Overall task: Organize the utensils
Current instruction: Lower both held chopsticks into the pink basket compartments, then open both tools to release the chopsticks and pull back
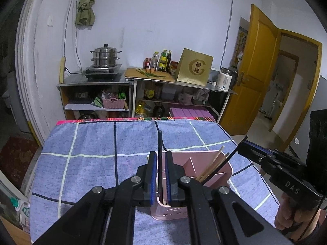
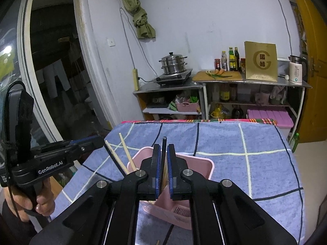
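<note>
pink utensil caddy [image 1: 206, 163] on blue checked cloth [image 1: 92, 138], divided into compartments; wooden chopsticks [image 1: 212, 166] lean in its right section beside a black chopstick [image 1: 226, 161] slanting up into the right gripper [image 1: 243, 145]. left gripper [image 1: 161, 157] over the caddy's left compartment, pads pinched on an upright black chopstick [image 1: 160, 143]. right gripper [image 2: 163, 150] likewise clamped on a black stick [image 2: 164, 143] above the caddy [image 2: 204, 163]. left gripper [image 2: 96, 140] at left edge, wooden chopsticks [image 2: 126, 153] just beside it. behind the table: steel steamer pot [image 1: 105, 58] on a burner, sauce bottles [image 1: 162, 60], gold box [image 1: 194, 67], white kettle [image 1: 224, 80], yellow door [image 1: 255, 65].
</note>
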`<move>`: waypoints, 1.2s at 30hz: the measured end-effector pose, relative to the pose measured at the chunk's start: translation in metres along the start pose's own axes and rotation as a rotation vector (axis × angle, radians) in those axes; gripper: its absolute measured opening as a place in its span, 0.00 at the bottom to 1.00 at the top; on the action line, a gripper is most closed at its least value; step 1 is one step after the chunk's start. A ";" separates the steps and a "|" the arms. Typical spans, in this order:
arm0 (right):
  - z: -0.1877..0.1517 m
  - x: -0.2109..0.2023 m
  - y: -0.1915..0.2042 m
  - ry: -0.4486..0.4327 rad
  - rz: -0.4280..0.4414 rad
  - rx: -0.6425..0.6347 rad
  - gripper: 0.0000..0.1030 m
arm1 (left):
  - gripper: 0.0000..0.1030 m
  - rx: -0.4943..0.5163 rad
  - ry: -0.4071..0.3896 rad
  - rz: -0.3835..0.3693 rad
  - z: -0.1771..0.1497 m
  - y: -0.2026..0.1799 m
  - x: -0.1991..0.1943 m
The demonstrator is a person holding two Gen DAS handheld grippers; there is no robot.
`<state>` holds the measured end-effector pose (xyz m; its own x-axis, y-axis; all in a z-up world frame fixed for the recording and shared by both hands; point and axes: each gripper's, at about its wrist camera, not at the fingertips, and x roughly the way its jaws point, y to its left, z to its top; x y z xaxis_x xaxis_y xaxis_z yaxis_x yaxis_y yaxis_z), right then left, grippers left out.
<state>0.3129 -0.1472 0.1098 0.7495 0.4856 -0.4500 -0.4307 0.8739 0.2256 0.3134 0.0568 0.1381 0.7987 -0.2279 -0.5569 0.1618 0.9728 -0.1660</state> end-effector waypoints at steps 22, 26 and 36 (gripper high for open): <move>-0.062 -0.099 0.008 -0.075 -0.009 -0.040 0.13 | 0.17 0.038 -0.077 -0.040 -0.080 -0.042 -0.092; -0.080 -0.109 0.007 -0.063 -0.022 -0.051 0.13 | 0.17 0.043 -0.056 -0.056 -0.105 -0.052 -0.095; -0.117 -0.115 -0.005 0.001 -0.037 -0.034 0.13 | 0.17 0.034 0.020 -0.089 -0.156 -0.070 -0.089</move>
<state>0.1703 -0.2100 0.0595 0.7649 0.4527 -0.4581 -0.4193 0.8899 0.1794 0.1408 0.0023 0.0722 0.7685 -0.3143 -0.5573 0.2519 0.9493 -0.1879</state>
